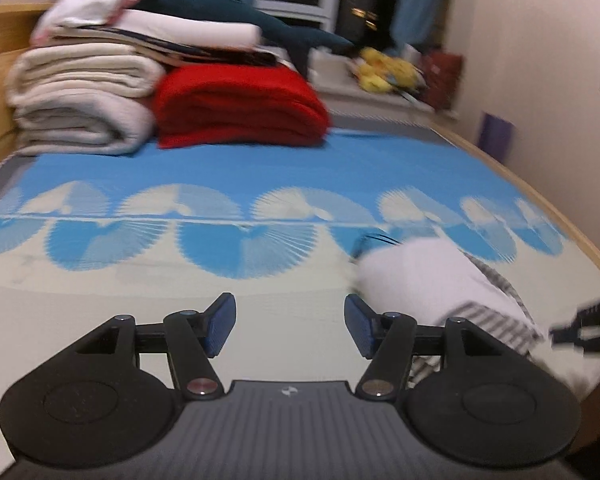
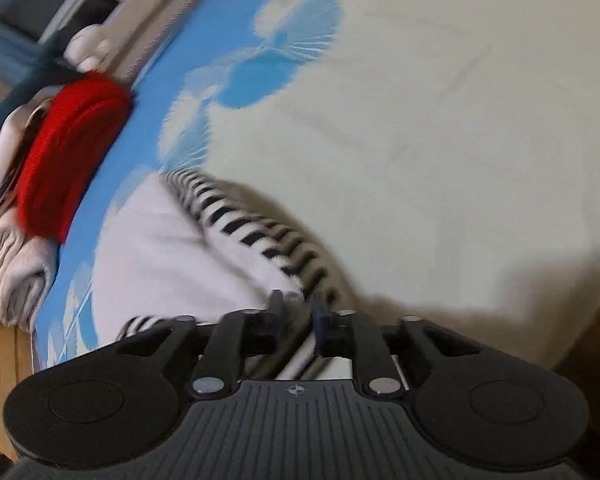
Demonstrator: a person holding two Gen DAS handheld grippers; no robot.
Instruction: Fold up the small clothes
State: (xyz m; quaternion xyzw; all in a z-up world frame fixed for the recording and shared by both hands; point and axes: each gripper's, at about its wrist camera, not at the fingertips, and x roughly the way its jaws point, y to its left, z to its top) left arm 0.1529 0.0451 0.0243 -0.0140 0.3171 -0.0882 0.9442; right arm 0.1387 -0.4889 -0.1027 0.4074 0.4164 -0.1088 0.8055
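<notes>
We see left gripper fingers apart over bare mat; right gripper nearly closed, striped garment edge between, grip unclear

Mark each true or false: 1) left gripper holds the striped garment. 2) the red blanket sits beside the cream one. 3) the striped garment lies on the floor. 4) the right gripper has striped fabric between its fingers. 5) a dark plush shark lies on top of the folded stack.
1) False. The left gripper stands open with nothing between its fingers; the striped garment lies to its right.
2) True. The red blanket sits right next to the cream blanket.
3) False. It lies on the bed cover.
4) True. Striped fabric runs between the narrow fingers of the right gripper; whether they pinch it is unclear.
5) True. The plush shark lies across the top.
</notes>
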